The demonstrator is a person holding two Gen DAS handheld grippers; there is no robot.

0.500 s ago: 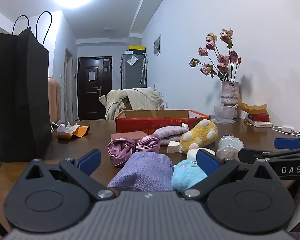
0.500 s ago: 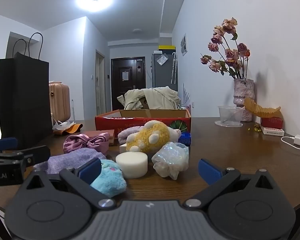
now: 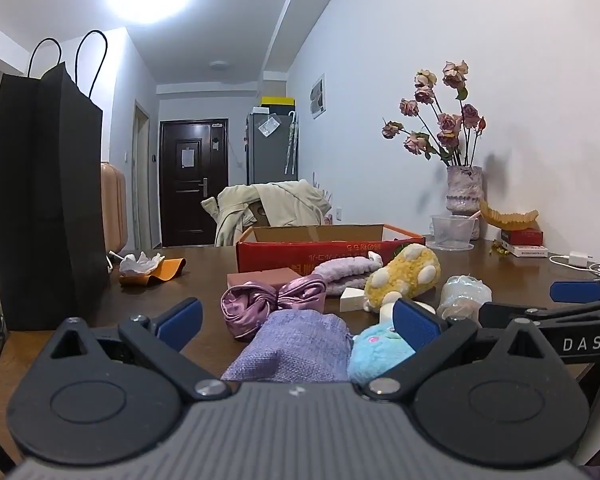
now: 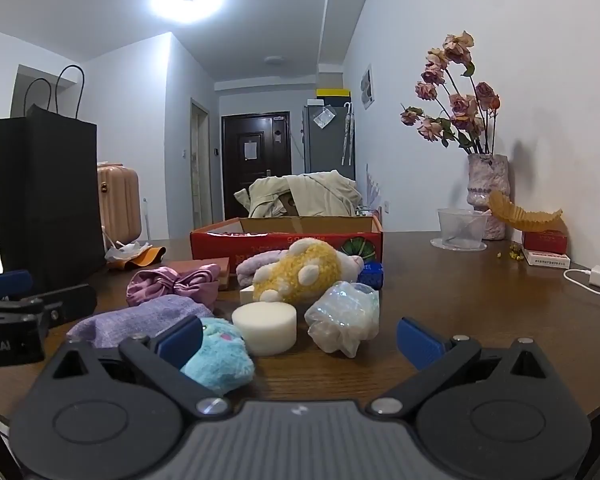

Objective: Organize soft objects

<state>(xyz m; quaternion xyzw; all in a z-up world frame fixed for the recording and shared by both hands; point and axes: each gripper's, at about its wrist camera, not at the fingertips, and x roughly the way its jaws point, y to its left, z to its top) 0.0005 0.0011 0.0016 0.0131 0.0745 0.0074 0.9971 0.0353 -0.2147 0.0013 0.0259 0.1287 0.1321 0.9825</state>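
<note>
Both tools are hovering low over the near edge of the dark wooden surface (image 4: 480, 296), the left hand-held gripper (image 3: 296, 316) and the right hand-held gripper (image 4: 298, 336) each standing with jaws spread wide and holding nothing. The soft things are lying clustered toward the middle: a lilac woven cloth pouch (image 3: 296, 344) and a fluffy turquoise plush toy (image 4: 220, 356) nearest, a white round foam sponge (image 4: 265, 328) and a crinkly iridescent bath pouf (image 4: 346, 316) just beyond, then a shiny mauve satin bow (image 3: 268, 300) and a yellow-and-white plush toy (image 4: 300, 276), lying before an open red cardboard box (image 4: 288, 236).
</note>
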